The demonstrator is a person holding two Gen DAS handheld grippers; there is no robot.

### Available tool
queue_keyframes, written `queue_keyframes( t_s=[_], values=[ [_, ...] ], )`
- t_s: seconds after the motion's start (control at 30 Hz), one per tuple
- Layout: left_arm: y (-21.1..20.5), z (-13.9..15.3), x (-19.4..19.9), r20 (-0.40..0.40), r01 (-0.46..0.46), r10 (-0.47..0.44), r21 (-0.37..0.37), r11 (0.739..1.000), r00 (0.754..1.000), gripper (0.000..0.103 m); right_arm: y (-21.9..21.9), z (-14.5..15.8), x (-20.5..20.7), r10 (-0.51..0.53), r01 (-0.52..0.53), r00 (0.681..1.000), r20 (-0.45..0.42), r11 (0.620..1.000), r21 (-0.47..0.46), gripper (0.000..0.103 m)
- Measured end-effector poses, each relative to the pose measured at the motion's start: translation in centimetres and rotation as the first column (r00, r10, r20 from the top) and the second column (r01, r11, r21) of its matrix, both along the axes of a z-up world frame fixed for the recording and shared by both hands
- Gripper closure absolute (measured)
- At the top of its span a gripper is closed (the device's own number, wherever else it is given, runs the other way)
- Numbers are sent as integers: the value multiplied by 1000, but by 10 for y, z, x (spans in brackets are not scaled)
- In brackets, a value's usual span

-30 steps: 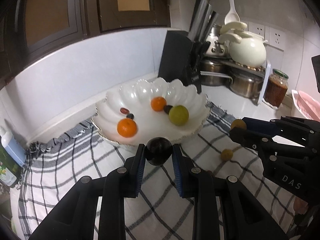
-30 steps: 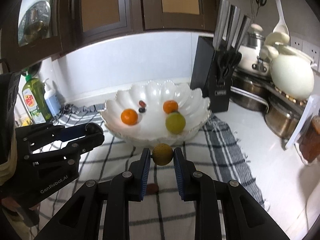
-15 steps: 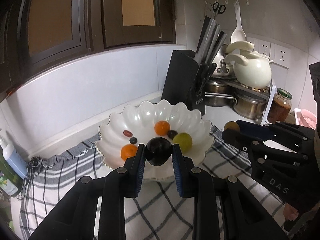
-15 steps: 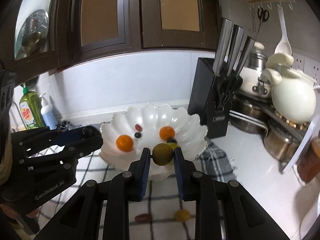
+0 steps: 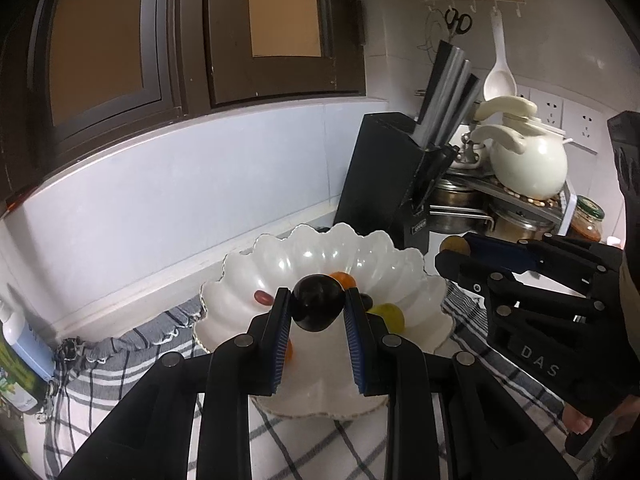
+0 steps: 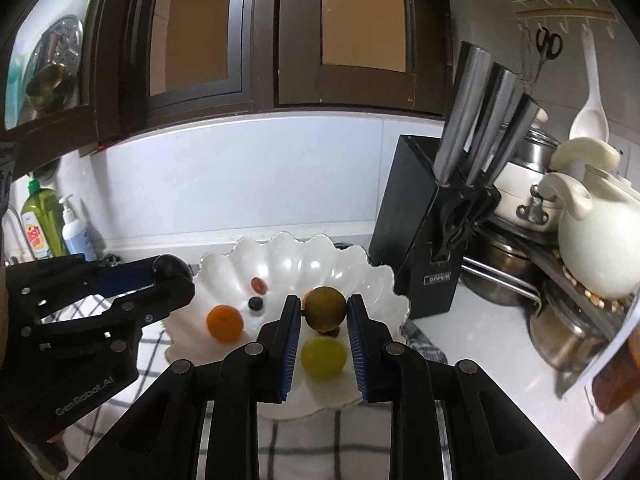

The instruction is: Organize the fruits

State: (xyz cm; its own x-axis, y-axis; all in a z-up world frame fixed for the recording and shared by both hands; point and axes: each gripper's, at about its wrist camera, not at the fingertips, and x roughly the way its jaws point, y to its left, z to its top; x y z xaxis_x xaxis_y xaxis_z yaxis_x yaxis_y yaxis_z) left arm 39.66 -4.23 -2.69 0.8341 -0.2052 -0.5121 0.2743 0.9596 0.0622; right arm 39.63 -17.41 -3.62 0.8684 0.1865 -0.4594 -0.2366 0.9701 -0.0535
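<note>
**Two fruits over the bowl, not dropped yet**

While both grippers hang above the white bowl [image 6: 384,280], neither has let go. My left gripper [image 5: 318,312] is clamped on a dark plum [image 5: 319,307]; my right gripper [image 6: 323,312] is pinched on a brownish-yellow fruit [image 6: 325,308]. Already in the bowl: orange [image 6: 225,323], green fruit [image 6: 323,358], red date [image 6: 259,285], a small dark berry [image 6: 255,303], plus another orange partly hidden. Left to do, I'd say: release both. Can't tell if more fruit sits on the cloth [image 5: 120,352] on the counter.
</note>
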Motion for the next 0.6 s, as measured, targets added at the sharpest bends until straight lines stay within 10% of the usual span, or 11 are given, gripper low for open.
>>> queue_keyframes(
  t_s=[0.6],
  values=[
    [-11, -25, 66, -139, -33, 34, 11, 999, 990, 76, -4, -22, 75, 17, -24, 991, -136, 999, -49, 78]
  ],
)
